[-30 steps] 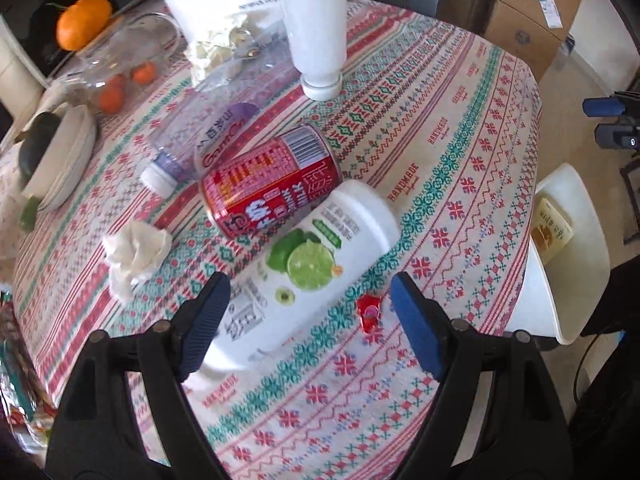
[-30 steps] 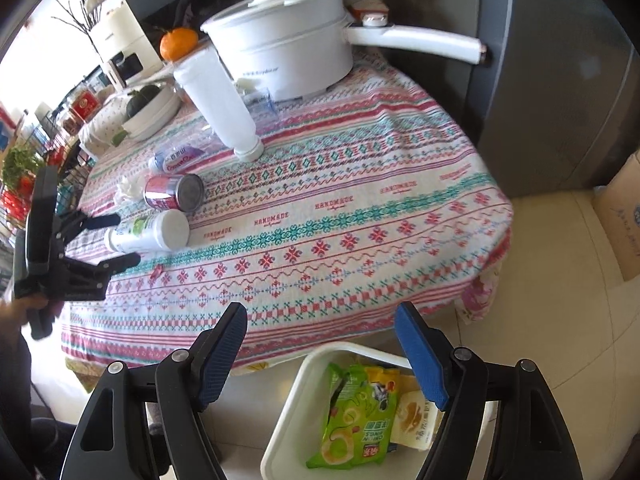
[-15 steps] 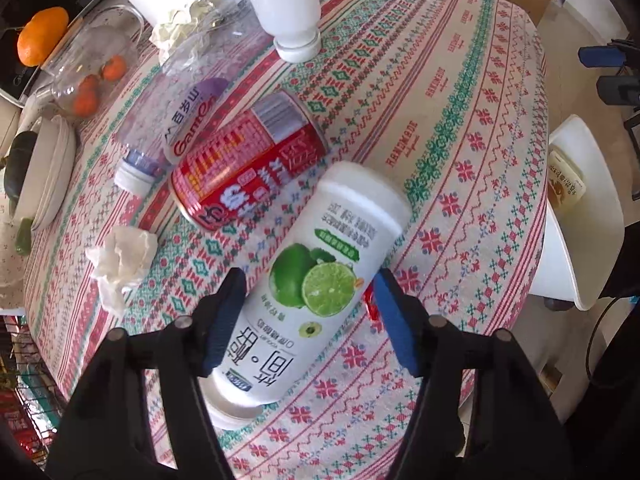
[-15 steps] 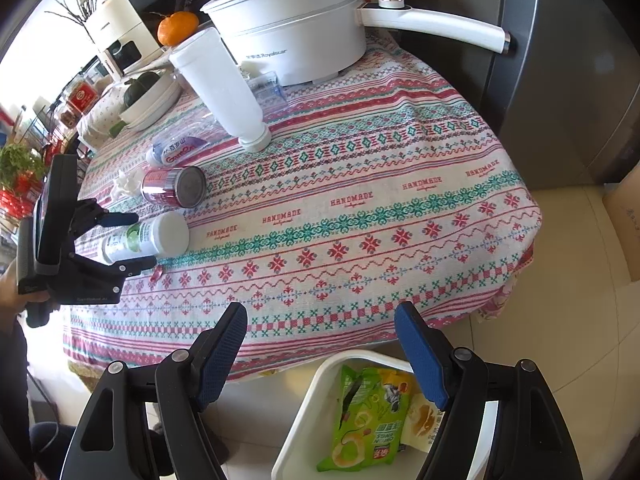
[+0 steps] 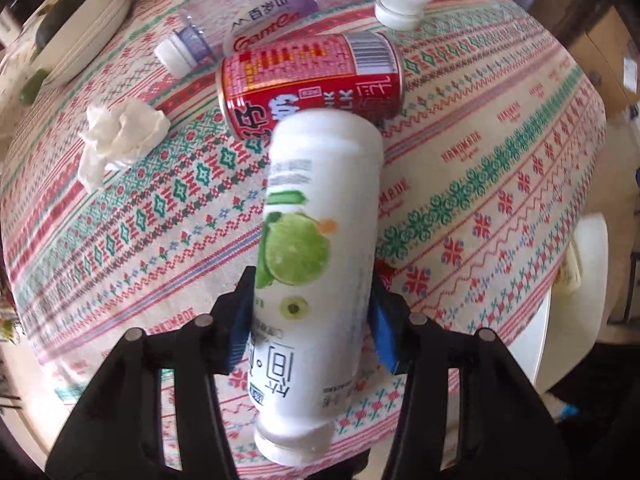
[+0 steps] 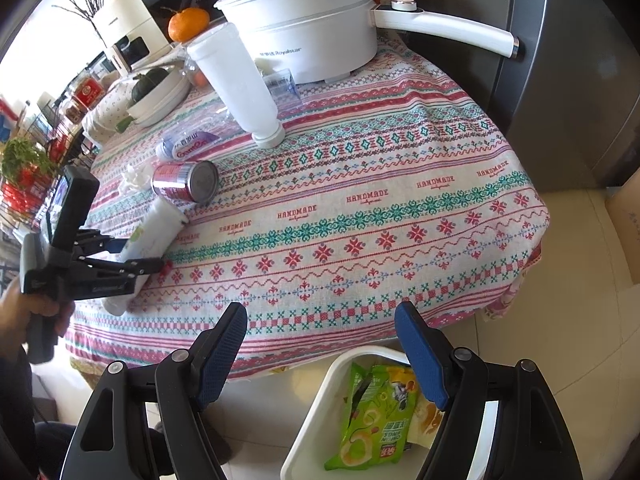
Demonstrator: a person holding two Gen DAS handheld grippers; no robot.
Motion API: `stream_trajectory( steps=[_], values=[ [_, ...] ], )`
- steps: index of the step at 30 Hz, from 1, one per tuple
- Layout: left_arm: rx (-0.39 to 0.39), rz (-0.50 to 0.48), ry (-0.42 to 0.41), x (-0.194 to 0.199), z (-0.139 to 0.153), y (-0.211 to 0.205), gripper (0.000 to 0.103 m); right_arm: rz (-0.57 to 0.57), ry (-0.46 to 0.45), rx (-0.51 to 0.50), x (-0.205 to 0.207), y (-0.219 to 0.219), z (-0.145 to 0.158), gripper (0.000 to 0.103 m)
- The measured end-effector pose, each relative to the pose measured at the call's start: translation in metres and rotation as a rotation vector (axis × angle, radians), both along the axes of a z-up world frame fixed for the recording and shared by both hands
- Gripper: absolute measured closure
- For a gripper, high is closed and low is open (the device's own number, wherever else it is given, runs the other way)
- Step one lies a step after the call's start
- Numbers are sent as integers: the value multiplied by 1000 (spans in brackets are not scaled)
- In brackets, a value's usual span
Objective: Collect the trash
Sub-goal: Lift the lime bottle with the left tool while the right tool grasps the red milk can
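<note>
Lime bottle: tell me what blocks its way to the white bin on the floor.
Nothing visible does. The white plastic lime-label bottle sits between the left tongs near the table edge, and the white bin stands open below the tablecloth's edge. The red drink can lies behind it, away from the bin.

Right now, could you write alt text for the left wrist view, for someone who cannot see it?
A white lime-labelled bottle is clamped between the blue jaws of the left gripper above a patterned tablecloth. Behind it lie a red can on its side, a clear plastic bottle and a crumpled tissue.
</note>
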State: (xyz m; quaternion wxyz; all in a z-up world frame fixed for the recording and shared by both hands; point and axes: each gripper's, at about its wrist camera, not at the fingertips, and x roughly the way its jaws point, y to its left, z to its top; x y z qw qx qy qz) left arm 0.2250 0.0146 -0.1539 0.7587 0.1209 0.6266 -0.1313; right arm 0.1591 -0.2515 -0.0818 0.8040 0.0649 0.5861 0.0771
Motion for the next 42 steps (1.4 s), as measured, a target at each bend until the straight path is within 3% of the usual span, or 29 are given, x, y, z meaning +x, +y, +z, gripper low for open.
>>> stream_trajectory(
  steps=[4, 10, 13, 18, 27, 33, 42],
  values=[
    [-76, 95, -38, -19, 3, 15, 52, 22, -14, -72, -1, 6, -2, 25],
    [-192, 217, -115, -66, 49, 54, 52, 113, -56, -132, 1, 33, -2, 25],
    [-223, 273, -169, -85, 62, 79, 52, 218, -77, -164, 7, 66, -2, 25],
    [-308, 371, -166, -64, 69, 104, 52, 370, -132, -184, 32, 121, 4, 25],
    [-351, 420, -148, -58, 69, 132, 52, 553, -171, -286, 103, 205, -18, 25],
    [-335, 435, -149, -56, 66, 137, 52, 610, -139, -340, 132, 227, -47, 25],
    [-329, 435, -148, -61, 66, 138, 52, 644, -92, -382, 143, 242, -82, 27]
  ],
)
